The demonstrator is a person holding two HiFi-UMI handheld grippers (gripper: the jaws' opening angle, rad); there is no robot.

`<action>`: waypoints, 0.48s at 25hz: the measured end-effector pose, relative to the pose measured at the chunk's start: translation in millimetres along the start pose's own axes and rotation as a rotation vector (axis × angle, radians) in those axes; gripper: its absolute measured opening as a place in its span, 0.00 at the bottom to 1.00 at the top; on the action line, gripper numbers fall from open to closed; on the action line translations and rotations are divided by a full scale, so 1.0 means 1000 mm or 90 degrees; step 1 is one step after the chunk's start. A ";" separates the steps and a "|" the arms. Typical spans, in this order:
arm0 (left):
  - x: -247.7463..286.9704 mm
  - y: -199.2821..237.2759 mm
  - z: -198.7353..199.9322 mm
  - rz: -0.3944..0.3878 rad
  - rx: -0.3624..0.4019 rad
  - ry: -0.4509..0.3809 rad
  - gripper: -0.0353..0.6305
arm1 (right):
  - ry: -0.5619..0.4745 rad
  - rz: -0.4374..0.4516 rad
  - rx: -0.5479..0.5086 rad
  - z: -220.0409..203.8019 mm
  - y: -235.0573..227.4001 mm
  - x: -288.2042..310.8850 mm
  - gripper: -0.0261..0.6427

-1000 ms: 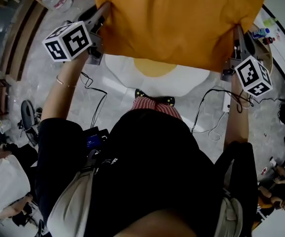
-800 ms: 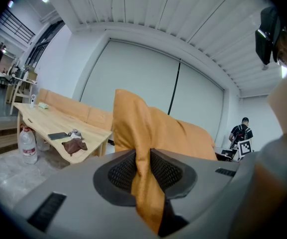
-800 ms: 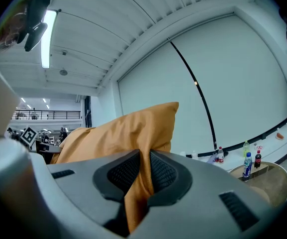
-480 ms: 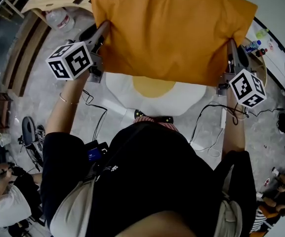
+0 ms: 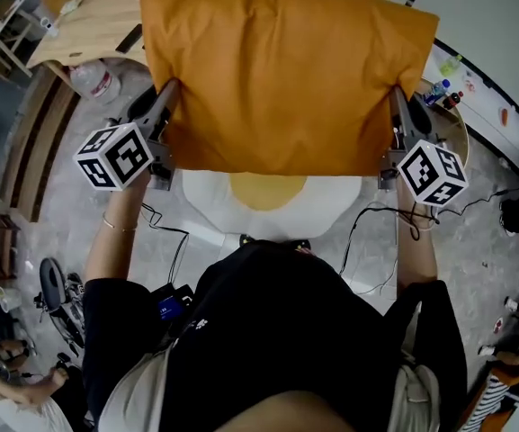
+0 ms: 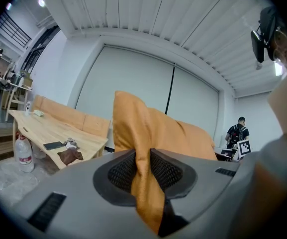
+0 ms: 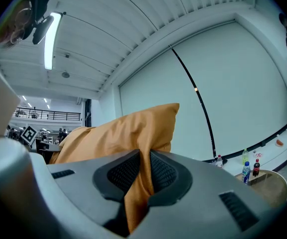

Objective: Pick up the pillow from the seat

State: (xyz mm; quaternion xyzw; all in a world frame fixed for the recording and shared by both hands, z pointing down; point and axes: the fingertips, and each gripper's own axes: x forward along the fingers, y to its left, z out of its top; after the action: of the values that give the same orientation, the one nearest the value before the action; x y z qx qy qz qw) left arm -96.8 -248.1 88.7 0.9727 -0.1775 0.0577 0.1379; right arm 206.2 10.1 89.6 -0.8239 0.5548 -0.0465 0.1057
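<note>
An orange pillow (image 5: 281, 75) hangs in the air in front of me, stretched flat between both grippers, well above the egg-shaped white and yellow seat (image 5: 268, 196). My left gripper (image 5: 167, 106) is shut on the pillow's left edge; in the left gripper view the orange cloth (image 6: 145, 183) is pinched between the dark ribbed pads (image 6: 121, 171). At the pillow's right edge my right gripper (image 5: 394, 111) is shut on the fabric (image 7: 141, 183), which runs down between its pads (image 7: 164, 173).
A wooden table (image 5: 93, 16) with a phone and small items stands at the back left, a water bottle (image 5: 93, 81) beside it. A round side table (image 5: 452, 115) with drink bottles (image 5: 441, 93) is at the right. Cables (image 5: 371, 232) trail on the floor. A person (image 6: 239, 132) stands far off.
Both grippers have lifted the pillow higher and farther away from me; more of the egg-shaped seat shows beneath it. The grips are unchanged.
</note>
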 end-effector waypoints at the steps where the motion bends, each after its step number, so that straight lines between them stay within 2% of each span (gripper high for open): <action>1: 0.000 0.000 0.000 -0.001 -0.002 0.000 0.20 | 0.000 0.000 0.000 0.000 0.000 0.000 0.14; 12: 0.007 -0.010 0.014 -0.018 -0.002 -0.027 0.20 | -0.023 -0.006 -0.013 0.017 -0.005 -0.006 0.14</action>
State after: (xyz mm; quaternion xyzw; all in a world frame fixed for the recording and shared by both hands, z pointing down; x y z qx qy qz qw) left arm -85.9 -245.6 74.1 0.9760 -0.1668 0.0346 0.1360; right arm 211.4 19.4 74.1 -0.8283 0.5494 -0.0261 0.1072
